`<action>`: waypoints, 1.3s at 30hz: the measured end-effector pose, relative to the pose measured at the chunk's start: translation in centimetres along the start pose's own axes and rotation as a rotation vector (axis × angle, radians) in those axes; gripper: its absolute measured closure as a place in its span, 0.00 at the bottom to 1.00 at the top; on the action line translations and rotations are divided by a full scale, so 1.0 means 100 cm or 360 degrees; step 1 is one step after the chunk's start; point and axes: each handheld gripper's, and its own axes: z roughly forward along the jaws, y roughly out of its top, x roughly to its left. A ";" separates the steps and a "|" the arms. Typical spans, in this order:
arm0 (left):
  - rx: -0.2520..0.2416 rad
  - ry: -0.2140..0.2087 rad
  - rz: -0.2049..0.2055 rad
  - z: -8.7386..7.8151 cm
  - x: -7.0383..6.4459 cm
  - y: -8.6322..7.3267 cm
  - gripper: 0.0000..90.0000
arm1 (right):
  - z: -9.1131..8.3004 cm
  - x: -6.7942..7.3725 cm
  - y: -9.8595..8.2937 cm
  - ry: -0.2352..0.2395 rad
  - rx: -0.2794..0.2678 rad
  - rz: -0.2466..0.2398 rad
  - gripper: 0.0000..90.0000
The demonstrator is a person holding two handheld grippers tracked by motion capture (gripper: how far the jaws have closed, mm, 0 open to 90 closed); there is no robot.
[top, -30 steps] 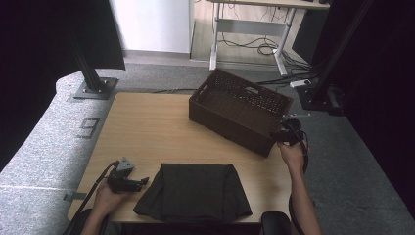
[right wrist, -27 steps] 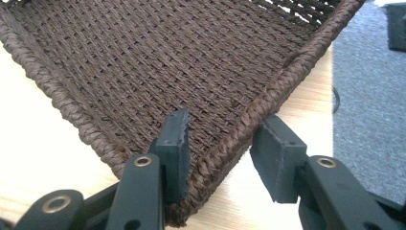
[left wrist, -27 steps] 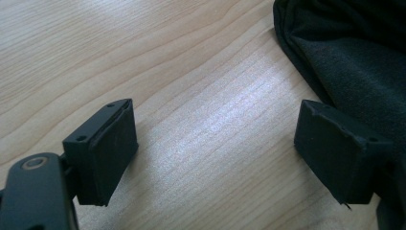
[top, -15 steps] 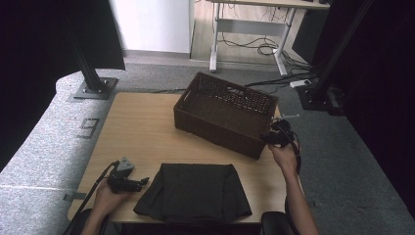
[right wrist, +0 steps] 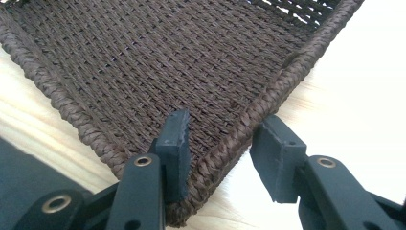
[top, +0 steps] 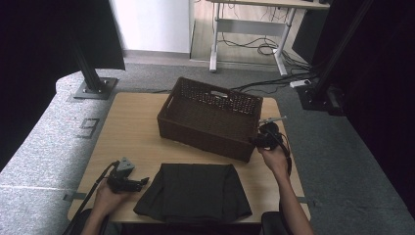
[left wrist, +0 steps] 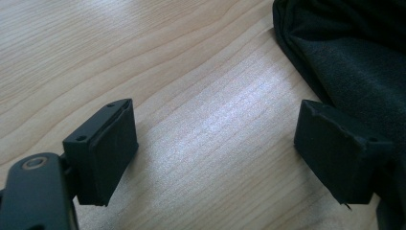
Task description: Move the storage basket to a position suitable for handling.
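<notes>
1. The brown woven basket [top: 208, 117] sits on the far half of the wooden table [top: 127, 134], turned at a slant, its near right corner by your right hand [top: 275, 157].
2. Your right gripper [top: 259, 141] straddles that corner: in the right gripper view one jaw sits inside against the weave, the other outside the braided rim [right wrist: 268, 108] with a gap left, so the jaws are not clamped tight on it.
3. The folded black cloth [top: 195, 191] lies flat at the near edge, apart from the basket.
4. Your left gripper [top: 139, 182] rests low on the table just left of the cloth, jaws spread wide with bare wood between them; one jaw is close to the cloth's edge [left wrist: 306, 72].
</notes>
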 end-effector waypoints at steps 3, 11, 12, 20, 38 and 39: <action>0.0000 0.0000 0.0000 0.000 0.000 0.000 0.17 | 0.003 0.014 0.003 0.0026 0.0006 -0.0056 0.64; 0.0001 -0.0004 0.0003 0.000 0.000 0.000 0.17 | 0.008 0.025 0.007 0.0060 0.0007 -0.0111 0.64; 0.0003 -0.0005 0.0006 0.000 0.000 0.000 0.17 | 0.008 0.024 0.007 0.0061 0.0009 -0.0105 0.64; 0.0002 -0.0006 0.0006 0.000 -0.001 0.000 0.17 | 0.004 0.012 0.007 -0.0040 0.0040 -0.0064 0.70; 0.0002 -0.0007 0.0006 0.000 -0.001 0.000 0.16 | -0.002 0.017 -0.002 -0.0002 0.0015 -0.0145 0.72; 0.0002 -0.0007 0.0006 0.000 -0.001 0.000 0.16 | -0.002 0.017 -0.003 0.0006 0.0012 -0.0150 0.73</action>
